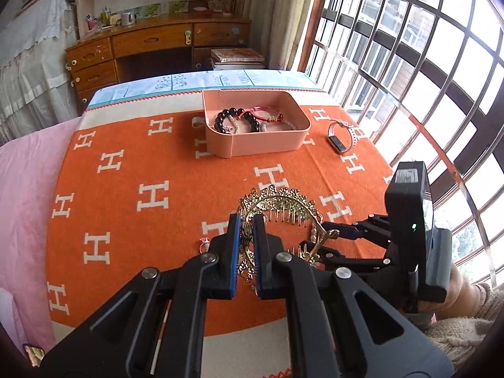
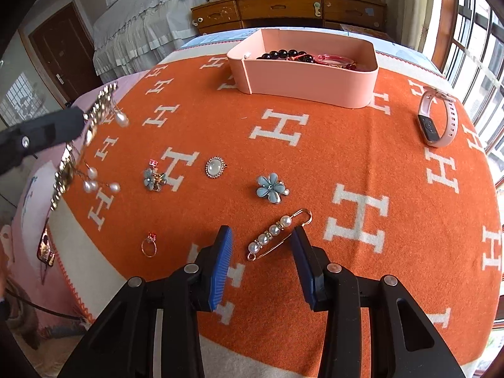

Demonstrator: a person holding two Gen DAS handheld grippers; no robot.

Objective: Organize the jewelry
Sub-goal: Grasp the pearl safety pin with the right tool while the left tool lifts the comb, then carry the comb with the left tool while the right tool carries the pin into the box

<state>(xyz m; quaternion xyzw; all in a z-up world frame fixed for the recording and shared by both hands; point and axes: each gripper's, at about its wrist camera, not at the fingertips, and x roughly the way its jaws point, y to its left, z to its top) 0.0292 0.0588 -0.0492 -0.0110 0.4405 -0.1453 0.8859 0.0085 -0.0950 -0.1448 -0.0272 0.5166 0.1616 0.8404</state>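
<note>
My left gripper [image 1: 248,220] is shut on a gold hair comb with pearl drops [image 1: 280,204] and holds it above the orange blanket; the comb also shows at the left of the right wrist view [image 2: 94,116]. My right gripper [image 2: 261,236] is open and low over a pearl safety-pin brooch [image 2: 277,234], which lies between its fingers. A pink box [image 1: 261,143] at the far side holds dark bead bracelets [image 1: 233,119] and a red cord bracelet [image 1: 264,111]; it also shows in the right wrist view [image 2: 315,85].
On the blanket lie a blue flower brooch [image 2: 271,188], an oval white-stone brooch [image 2: 215,167], a smaller blue flower piece [image 2: 154,180], a red-stone ring [image 2: 149,245] and a pink smart band [image 2: 438,121]. A barred window is to the right, a wooden desk [image 1: 151,44] behind.
</note>
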